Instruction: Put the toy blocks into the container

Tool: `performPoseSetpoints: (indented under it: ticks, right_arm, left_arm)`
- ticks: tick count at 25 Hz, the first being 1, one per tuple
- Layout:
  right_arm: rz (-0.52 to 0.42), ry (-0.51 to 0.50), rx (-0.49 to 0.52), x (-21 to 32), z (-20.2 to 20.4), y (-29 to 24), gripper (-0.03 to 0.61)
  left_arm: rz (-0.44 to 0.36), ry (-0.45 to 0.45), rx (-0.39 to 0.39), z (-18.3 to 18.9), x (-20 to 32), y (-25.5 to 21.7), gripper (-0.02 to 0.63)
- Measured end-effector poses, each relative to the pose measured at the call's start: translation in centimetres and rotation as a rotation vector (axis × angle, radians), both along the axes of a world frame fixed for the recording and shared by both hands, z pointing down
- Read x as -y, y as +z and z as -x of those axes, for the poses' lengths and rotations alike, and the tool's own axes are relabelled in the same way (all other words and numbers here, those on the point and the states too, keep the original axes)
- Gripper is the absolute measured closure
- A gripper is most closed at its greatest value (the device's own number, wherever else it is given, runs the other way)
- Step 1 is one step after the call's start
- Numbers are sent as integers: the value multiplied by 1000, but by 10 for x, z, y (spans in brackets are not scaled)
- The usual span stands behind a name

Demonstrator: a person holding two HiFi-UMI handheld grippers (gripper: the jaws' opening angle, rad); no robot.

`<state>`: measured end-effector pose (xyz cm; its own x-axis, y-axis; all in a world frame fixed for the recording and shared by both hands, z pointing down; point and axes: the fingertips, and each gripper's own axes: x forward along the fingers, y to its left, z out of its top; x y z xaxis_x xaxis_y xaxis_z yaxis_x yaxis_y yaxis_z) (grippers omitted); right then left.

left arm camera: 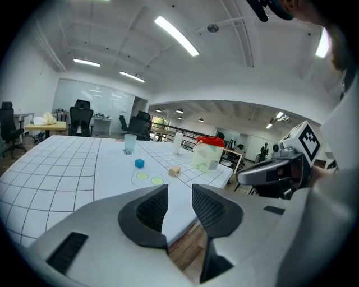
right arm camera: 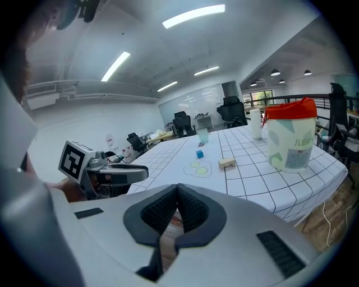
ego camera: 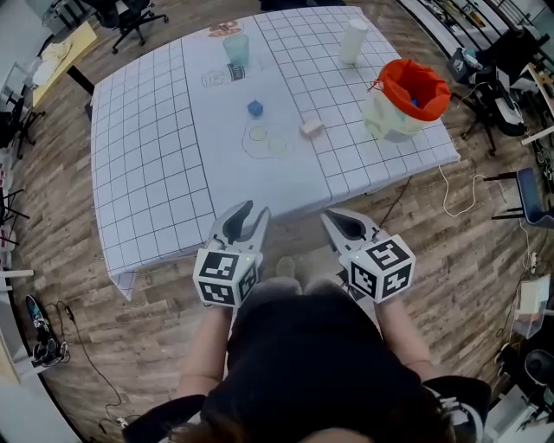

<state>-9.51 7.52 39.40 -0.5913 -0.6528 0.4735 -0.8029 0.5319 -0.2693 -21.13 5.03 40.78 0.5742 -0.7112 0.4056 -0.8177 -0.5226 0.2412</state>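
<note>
A small blue block (ego camera: 254, 108) (left arm camera: 139, 163) (right arm camera: 199, 153) and a beige block (ego camera: 311, 127) (left arm camera: 175, 170) (right arm camera: 226, 163) lie mid-table on the white grid cloth (ego camera: 147, 173). The container (ego camera: 407, 99) (left arm camera: 207, 154) (right arm camera: 291, 137), a pale translucent tub with an orange-red rim, stands near the table's right edge; something blue shows inside it. Both grippers hover off the table's near edge, well short of the blocks. My left gripper (ego camera: 253, 211) (left arm camera: 179, 193) is open and holds nothing. My right gripper (ego camera: 331, 219) (right arm camera: 177, 193) is shut, with nothing between its pads.
Two yellow-green discs (ego camera: 267, 140) lie inside a drawn outline just in front of the blue block. A teal cup (ego camera: 235, 48) and a white cup (ego camera: 352, 41) stand at the far side. Office chairs (ego camera: 130, 17) and cables (ego camera: 450, 195) surround the table on the wooden floor.
</note>
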Motion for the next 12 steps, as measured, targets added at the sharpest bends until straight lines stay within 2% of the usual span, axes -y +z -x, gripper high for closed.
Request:
performPoseSetpoints:
  ticks: [6,12]
  right_arm:
    - [6,16,7,31,-9,3,565]
    - [25,9,47,64,-21,7,565]
  left_arm:
    - [-18,57,36,-19,33,5,456]
    - [4,62,78,-36,62,12,437]
